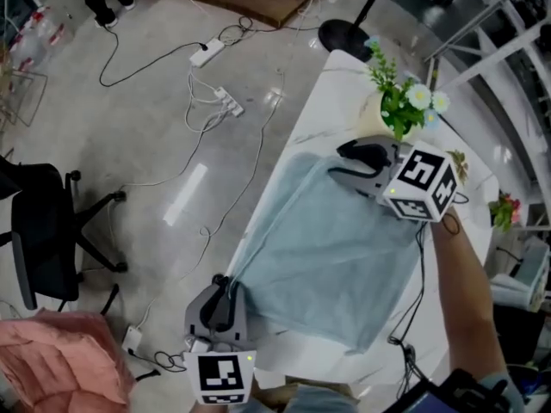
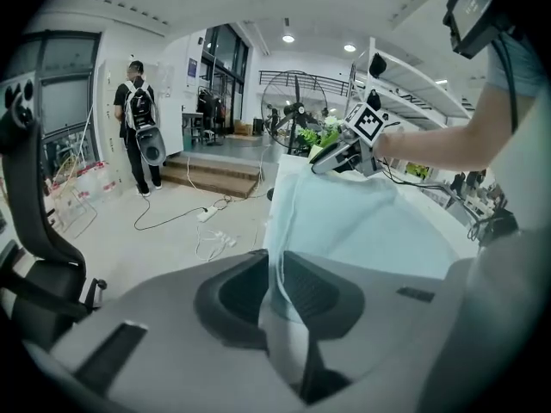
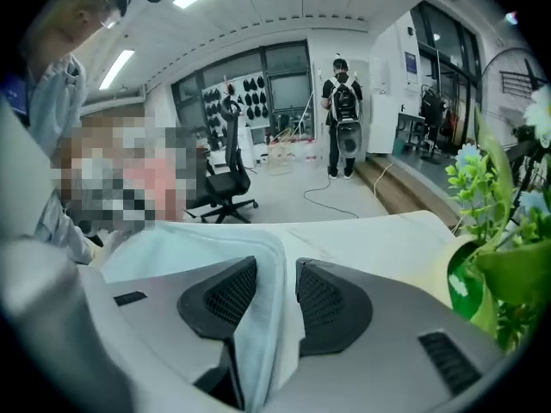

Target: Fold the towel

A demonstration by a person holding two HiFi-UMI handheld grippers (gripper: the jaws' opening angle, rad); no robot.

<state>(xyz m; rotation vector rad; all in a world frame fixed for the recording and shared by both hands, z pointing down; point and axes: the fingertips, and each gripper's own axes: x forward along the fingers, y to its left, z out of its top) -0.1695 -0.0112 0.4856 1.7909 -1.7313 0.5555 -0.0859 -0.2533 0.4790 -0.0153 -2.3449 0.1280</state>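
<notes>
A light blue towel (image 1: 336, 256) lies spread on the white table (image 1: 336, 84). At the near left corner, my left gripper (image 1: 225, 284) is shut on the towel's edge; in the left gripper view the cloth (image 2: 362, 222) runs pinched between the pads (image 2: 274, 274). My right gripper (image 1: 337, 162) is at the far corner, by the flower pot. In the right gripper view a fold of towel (image 3: 189, 243) hangs between the jaws (image 3: 275, 282). It lies against one pad, with a thin gap beside the other. That gripper is open.
A pot of green and white flowers (image 1: 398, 101) stands on the table just beyond the right gripper. A black office chair (image 1: 43, 231), loose cables (image 1: 215, 101) and a pink cloth (image 1: 52, 360) are on the floor to the left. A person with a backpack (image 2: 138, 127) stands far off.
</notes>
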